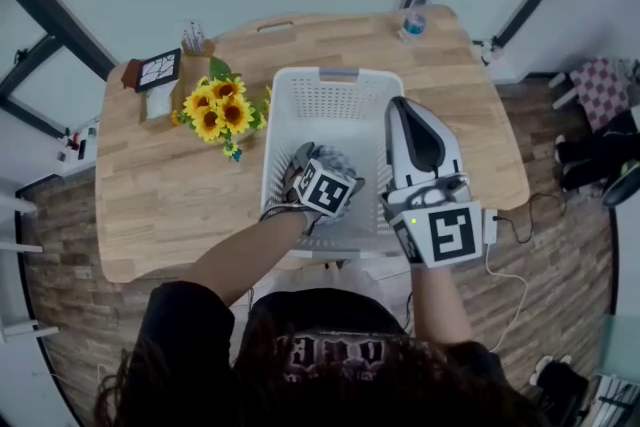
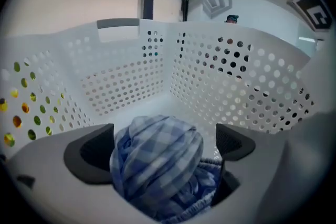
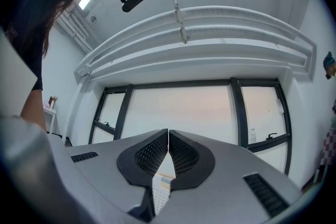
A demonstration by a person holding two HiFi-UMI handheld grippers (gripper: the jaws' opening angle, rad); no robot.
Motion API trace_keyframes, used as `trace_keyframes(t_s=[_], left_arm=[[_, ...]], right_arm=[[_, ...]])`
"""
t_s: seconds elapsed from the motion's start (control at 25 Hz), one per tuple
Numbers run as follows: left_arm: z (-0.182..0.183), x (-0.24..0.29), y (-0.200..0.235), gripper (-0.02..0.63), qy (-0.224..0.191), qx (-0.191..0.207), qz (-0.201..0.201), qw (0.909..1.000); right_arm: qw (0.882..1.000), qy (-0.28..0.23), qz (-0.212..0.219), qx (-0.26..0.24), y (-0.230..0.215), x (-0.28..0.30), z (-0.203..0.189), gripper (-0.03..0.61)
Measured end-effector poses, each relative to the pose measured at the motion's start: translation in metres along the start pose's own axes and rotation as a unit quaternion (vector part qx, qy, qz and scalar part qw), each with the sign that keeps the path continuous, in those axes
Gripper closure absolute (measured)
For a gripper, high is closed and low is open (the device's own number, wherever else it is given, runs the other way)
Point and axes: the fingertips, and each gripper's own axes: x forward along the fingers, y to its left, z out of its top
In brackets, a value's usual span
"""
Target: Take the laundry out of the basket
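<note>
A white perforated laundry basket [image 1: 338,73] stands on the wooden table [image 1: 170,195]. My left gripper [image 1: 318,165] reaches down inside it, near the front wall. In the left gripper view a bunched blue-and-white checked cloth [image 2: 157,162] fills the gap between the left gripper's [image 2: 163,147] wide-set jaws, which are closed onto it; the basket wall [image 2: 126,76] rises behind. A bit of the cloth [image 1: 342,159] shows beside the marker cube. My right gripper [image 1: 402,107] hovers over the basket's right rim, tips pointing away. It [image 3: 168,136] is shut and holds nothing, aimed at the windows.
A bunch of sunflowers [image 1: 218,108] and a small framed picture [image 1: 158,70] sit left of the basket. A water bottle [image 1: 415,15] stands at the table's far right corner. A white cable and plug [image 1: 492,225] hang at the table's right front edge.
</note>
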Motion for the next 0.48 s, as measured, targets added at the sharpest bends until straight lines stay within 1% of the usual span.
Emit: trace_keyframes(t_s=[0.08, 0.32, 0.48], left_arm=[[-0.003, 0.003, -0.002, 0.026, 0.011, 0.008, -0.001, 0.9999], [-0.013, 0.014, 0.001, 0.026, 0.036, 0.010, -0.001, 0.9993], [-0.018, 0.019, -0.001, 0.028, 0.053, 0.017, -0.009, 0.9984]], right_arm=[[1.000, 0.004, -0.001, -0.003, -0.001, -0.002, 0.000, 0.551], [1.000, 0.006, -0.009, -0.009, -0.006, -0.006, -0.001, 0.551], [1.000, 0.007, -0.015, -0.013, -0.010, -0.009, -0.001, 0.551]])
